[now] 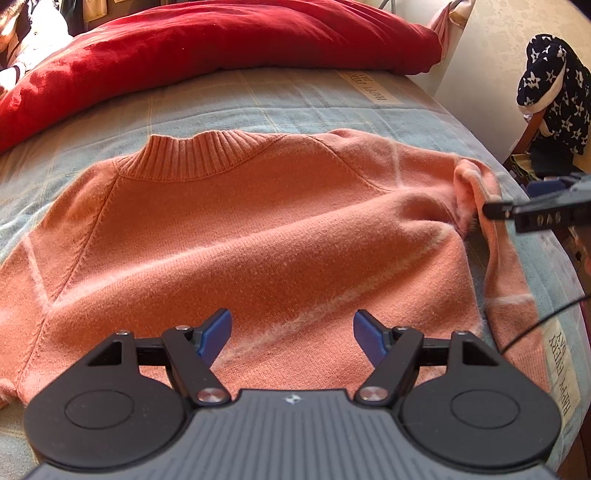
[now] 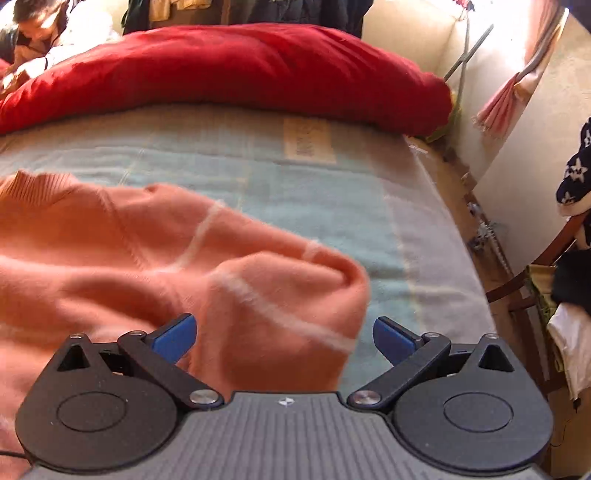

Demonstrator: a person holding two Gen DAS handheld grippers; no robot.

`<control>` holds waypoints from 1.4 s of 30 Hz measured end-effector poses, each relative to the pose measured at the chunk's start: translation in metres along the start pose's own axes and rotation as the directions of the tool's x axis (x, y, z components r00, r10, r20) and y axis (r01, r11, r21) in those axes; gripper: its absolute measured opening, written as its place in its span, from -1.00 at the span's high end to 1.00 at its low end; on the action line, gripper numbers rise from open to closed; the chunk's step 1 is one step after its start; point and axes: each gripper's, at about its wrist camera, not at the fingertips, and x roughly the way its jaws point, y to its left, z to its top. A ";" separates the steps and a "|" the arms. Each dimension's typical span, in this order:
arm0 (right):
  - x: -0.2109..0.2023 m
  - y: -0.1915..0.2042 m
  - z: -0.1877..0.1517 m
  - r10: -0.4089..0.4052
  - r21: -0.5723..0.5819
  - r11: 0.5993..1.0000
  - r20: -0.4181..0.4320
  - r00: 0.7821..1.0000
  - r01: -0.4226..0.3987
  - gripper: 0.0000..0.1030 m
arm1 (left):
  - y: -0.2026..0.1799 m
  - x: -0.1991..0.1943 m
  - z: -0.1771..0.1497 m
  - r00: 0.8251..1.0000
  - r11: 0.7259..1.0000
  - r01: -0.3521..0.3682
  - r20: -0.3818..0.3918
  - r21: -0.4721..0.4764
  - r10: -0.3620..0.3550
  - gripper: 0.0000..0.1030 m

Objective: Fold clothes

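Observation:
A salmon-pink knit sweater (image 1: 236, 229) with thin white stripes lies flat on the bed, ribbed collar away from me. Its right sleeve (image 1: 480, 206) is bunched and partly folded at the shoulder. My left gripper (image 1: 291, 336) is open and empty, just above the sweater's lower body. My right gripper (image 2: 284, 338) is open, its blue pads on either side of the raised sleeve fold (image 2: 295, 291) without closing on it. In the left wrist view the right gripper's black finger (image 1: 498, 210) sits at the sleeve fold.
A pale blue checked blanket (image 1: 295, 99) covers the bed. A red quilt (image 1: 221, 40) lies across the far end. A wooden chair with star-patterned navy clothing (image 1: 554, 96) stands off the bed's right edge. A person (image 2: 37, 26) is at the far left.

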 end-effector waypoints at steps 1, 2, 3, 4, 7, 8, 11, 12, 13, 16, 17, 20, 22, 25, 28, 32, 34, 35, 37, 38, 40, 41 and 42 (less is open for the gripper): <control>0.008 0.011 -0.008 -0.025 -0.023 0.999 -0.032 0.999 0.024 -1.00 | 0.000 0.001 0.001 1.000 1.000 0.001 -0.001 0.000 -0.001 -0.42; 0.016 0.019 -0.016 -0.057 -0.045 0.997 -0.062 0.996 0.055 -1.00 | -0.001 0.001 0.001 1.000 1.000 0.004 0.001 0.003 -0.004 -0.42; 0.024 0.025 -0.023 -0.100 -0.075 0.993 -0.083 0.992 0.094 -1.00 | -0.002 0.001 0.002 1.000 1.000 0.007 0.002 0.006 -0.007 -0.42; 0.029 0.027 -0.029 -0.147 -0.103 0.985 -0.092 0.985 0.137 -1.00 | -0.002 0.001 0.002 1.000 1.000 0.009 0.003 0.012 -0.009 -0.42; 0.030 0.022 -0.037 -0.238 -0.129 0.966 -0.087 0.967 0.226 -1.00 | -0.003 0.001 0.001 1.000 1.000 0.013 -0.001 0.025 -0.013 -0.43; 0.028 0.017 -0.038 -0.256 -0.132 0.961 -0.090 0.962 0.244 -1.00 | -0.002 0.002 0.001 1.000 1.000 0.014 -0.005 0.027 -0.013 -0.43; 0.023 0.003 -0.043 -0.351 -0.197 0.924 -0.093 0.932 0.328 -1.00 | -0.001 0.004 -0.001 1.000 1.000 0.011 -0.013 0.016 -0.011 -0.43; 0.023 -0.004 -0.044 -0.397 -0.220 0.902 -0.088 0.913 0.371 -1.00 | -0.001 0.003 0.000 1.000 1.000 0.015 -0.012 0.013 -0.015 -0.42; 0.022 -0.012 -0.045 -0.446 -0.237 0.877 -0.078 0.892 0.418 -1.00 | -0.001 0.003 0.000 1.000 1.000 0.019 -0.011 0.011 -0.019 -0.42; 0.014 -0.034 -0.045 -0.506 -0.203 0.850 -0.059 0.860 0.486 -1.00 | -0.002 0.003 0.000 1.000 0.999 0.028 -0.008 0.018 -0.028 -0.43; 0.009 -0.041 -0.044 -0.492 -0.169 0.862 -0.063 0.868 0.477 -1.00 | -0.003 0.004 0.000 1.000 0.999 0.027 -0.009 0.024 -0.027 -0.43; 0.005 -0.050 -0.046 -0.297 -0.027 0.955 -0.143 0.944 0.296 -1.00 | -0.006 0.007 0.000 0.999 0.999 0.028 -0.017 0.025 -0.028 -0.43; 0.003 -0.047 -0.052 -0.164 0.060 0.982 -0.170 0.972 0.176 -1.00 | -0.008 0.006 0.000 0.999 0.999 0.034 -0.015 0.020 -0.034 -0.43; -0.002 -0.035 -0.066 -0.048 0.172 0.982 -0.174 0.984 0.078 -1.00 | -0.010 0.006 0.001 0.999 0.999 0.043 -0.013 0.030 -0.043 -0.43; -0.004 -0.024 -0.075 0.039 0.227 0.974 -0.170 0.985 0.000 -1.00 | -0.011 0.006 0.001 0.999 0.999 0.042 -0.013 0.035 -0.042 -0.43; -0.018 -0.005 -0.077 0.093 0.192 0.978 -0.064 0.994 -0.079 -1.00 | -0.012 0.006 0.001 0.999 0.998 0.041 -0.012 0.041 -0.040 -0.43; -0.021 -0.001 -0.075 0.157 0.188 0.971 -0.037 0.987 -0.147 -1.00 | -0.012 0.007 0.002 0.999 0.998 0.040 -0.011 0.045 -0.039 -0.43; -0.021 0.000 -0.073 0.195 0.189 0.964 -0.031 0.980 -0.186 -1.00 | -0.013 0.007 0.002 0.999 0.998 0.039 -0.011 0.046 -0.039 -0.43; -0.023 0.000 -0.068 0.253 0.206 0.947 -0.015 0.967 -0.245 -1.00 | -0.013 0.007 0.002 0.999 0.998 0.039 -0.011 0.049 -0.038 -0.43; -0.026 -0.003 -0.068 0.239 0.216 0.948 0.004 0.971 -0.234 -1.00 | -0.013 0.007 0.002 0.999 0.998 0.038 -0.011 0.051 -0.038 -0.43; -0.033 -0.012 -0.069 0.165 0.245 0.955 0.041 0.986 -0.170 -1.00 | -0.013 0.007 0.002 0.999 0.998 0.037 -0.011 0.053 -0.037 -0.43; -0.033 -0.018 -0.070 0.134 0.268 0.953 0.045 0.990 -0.141 -1.00 | -0.013 0.007 0.001 0.999 0.998 0.036 -0.011 0.053 -0.036 -0.43; -0.029 -0.025 -0.070 0.114 0.301 0.946 0.027 0.993 -0.117 -1.00 | -0.013 0.007 0.001 0.999 0.998 0.036 -0.011 0.053 -0.035 -0.43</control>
